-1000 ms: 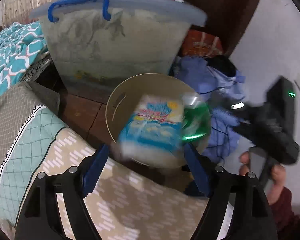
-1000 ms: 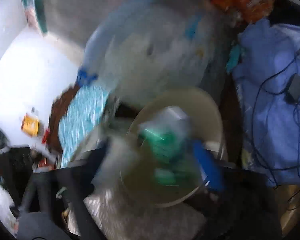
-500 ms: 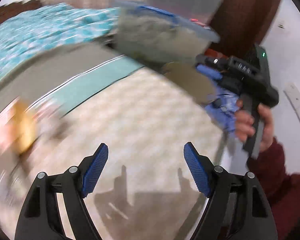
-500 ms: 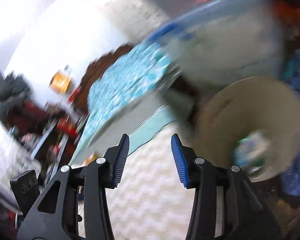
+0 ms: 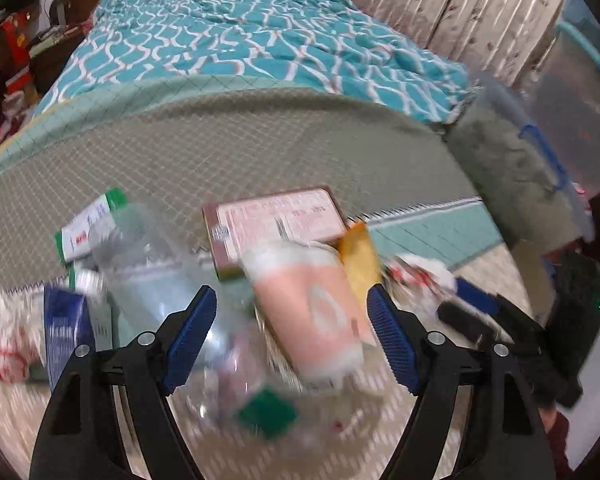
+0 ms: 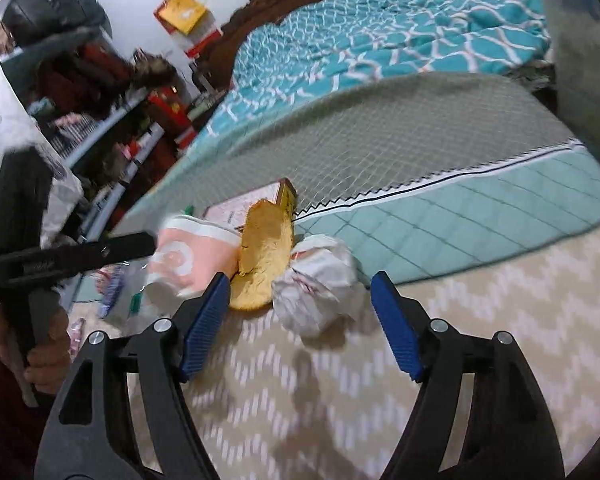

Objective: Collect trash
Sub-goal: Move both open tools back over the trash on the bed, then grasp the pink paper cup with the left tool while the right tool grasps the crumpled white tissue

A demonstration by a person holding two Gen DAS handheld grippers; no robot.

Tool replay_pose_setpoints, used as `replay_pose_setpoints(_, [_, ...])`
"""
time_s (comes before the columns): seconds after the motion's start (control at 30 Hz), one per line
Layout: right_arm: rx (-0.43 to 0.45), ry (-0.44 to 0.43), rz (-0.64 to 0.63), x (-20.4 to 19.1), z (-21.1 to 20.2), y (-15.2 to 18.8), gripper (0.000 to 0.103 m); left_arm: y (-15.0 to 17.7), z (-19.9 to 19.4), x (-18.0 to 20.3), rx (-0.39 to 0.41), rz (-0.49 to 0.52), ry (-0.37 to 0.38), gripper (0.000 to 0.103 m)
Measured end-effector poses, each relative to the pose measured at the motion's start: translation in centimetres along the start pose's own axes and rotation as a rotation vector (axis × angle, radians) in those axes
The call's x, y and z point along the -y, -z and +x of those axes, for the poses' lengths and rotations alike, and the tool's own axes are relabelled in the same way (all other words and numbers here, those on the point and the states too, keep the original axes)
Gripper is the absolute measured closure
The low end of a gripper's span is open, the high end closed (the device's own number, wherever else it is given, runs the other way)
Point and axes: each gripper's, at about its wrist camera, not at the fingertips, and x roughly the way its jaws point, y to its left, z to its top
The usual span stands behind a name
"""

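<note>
Both grippers hover over a heap of litter on the bed (image 6: 440, 352), on its beige zigzag-patterned cover.

Left gripper (image 5: 292, 332): jaws wide, nothing held. Directly ahead, between the blue pads, lies a pink-and-white plastic cup (image 5: 312, 312) on its side. Its long axis runs roughly along the gripper's line of sight, wide mouth end toward the camera, so the pads would close across its width. Just below and left of it lies a crushed clear plastic bottle with a green cap (image 5: 236, 384) (blurred; outline uncertain). Behind the cup is a flat pink-and-brown cardboard box (image 5: 276, 224). Further left are a white-and-green tube carton (image 5: 88, 226) and a dark blue packet (image 5: 62, 328).

Right gripper (image 6: 296, 312): jaws wide, empty. A crumpled white paper wrapper ball (image 6: 316, 284) sits just ahead between the pads, slightly left of centre. Touching its left side is a yellow-orange flattened snack piece (image 6: 264, 256), long axis pointing away from the gripper; the near end is just beside the left pad.

Judgement: each hand has its own target; the right is nearer the wrapper ball, the left nearer the cup. The wrapper is round and needs no particular alignment. The cup may roll or crush if pinched off-centre.

No bin is visible in either view.
</note>
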Motion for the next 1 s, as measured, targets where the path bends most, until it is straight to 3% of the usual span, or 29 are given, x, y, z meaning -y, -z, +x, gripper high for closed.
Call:
replay_pose_setpoints(0.03, [-0.02,0.005,-0.007,-0.1,0.6,0.0,0.031,-0.4,0.9,0.8,-0.028,0.03,0.002,0.042])
replay_pose_setpoints(0.1, [-0.055,0.045,-0.025,0.3,1.5,0.6,0.056,-0.4,2.4,1.7,-0.066,0.053,-0.043,0.072])
replay_pose_setpoints(0.13, [-0.044,0.032,-0.023,0.5,1.0,0.7,0.061,-0.1,2.8,2.0,-0.068,0.061,-0.08,0.074])
replay_pose_setpoints(0.23, [-0.012,-0.012,-0.001,1.3,-1.7,1.6,0.066,1.5,1.3,1.8,-0.029,0.055,-0.067,0.091])
replay_pose_setpoints(0.27, [0.008,-0.003,-0.012,1.6,-2.9,2.3,0.066,2.0,0.6,1.7,-0.019,0.041,-0.053,0.103])
replay_pose_setpoints(0.37, [0.038,-0.002,-0.011,2.6,-6.1,4.0,0.066,4.1,-2.4,1.0,0.049,-0.004,0.004,0.103])
replay_pose_setpoints(0.5, [0.066,0.022,0.02,4.1,-9.0,6.3,0.066,6.9,-4.2,2.5,0.054,0.004,0.093,0.103])
replay_pose_setpoints(0.57, [0.078,0.036,0.046,5.1,-10.0,7.3,0.066,7.3,-4.1,3.9,0.04,0.039,0.088,0.103])
replay_pose_setpoints(0.63, [0.082,0.028,0.074,6.1,-10.4,7.5,0.066,7.5,-3.4,5.2,0.038,0.084,0.019,0.102])
replay_pose_setpoints(0.67, [0.082,0.023,0.085,6.5,-10.5,7.7,0.066,7.3,-3.0,5.7,0.043,0.096,-0.023,0.1])
replay_pose_setpoints(0.73, [0.08,0.008,0.108,7.1,-10.5,8.1,0.066,6.3,-2.3,6.7,0.057,0.136,-0.08,0.063])
replay_pose_setpoints(0.77, [0.077,0.001,0.12,7.4,-10.5,8.2,0.066,5.6,-2.0,7.2,0.074,0.159,-0.12,0.021])
replay_pose_setpoints(0.8, [0.074,-0.003,0.131,7.6,-10.4,8.5,0.066,5.0,-1.7,7.4,0.093,0.174,-0.143,0.008])
replay_pose_setpoints(0.87, [0.075,-0.013,0.145,8.0,-10.2,8.5,0.066,3.1,-0.6,7.9,0.088,0.212,-0.175,0.009])
replay_pose_setpoints(0.9, [0.083,-0.015,0.146,8.0,-10.3,8.6,0.066,1.9,0.0,7.2,0.063,0.177,-0.173,0.009])
replay_pose_setpoints(1.0, [0.096,-0.026,0.159,8.4,-10.5,8.6,0.065,-0.9,2.0,3.6,-0.062,-0.022,-0.03,0.013])
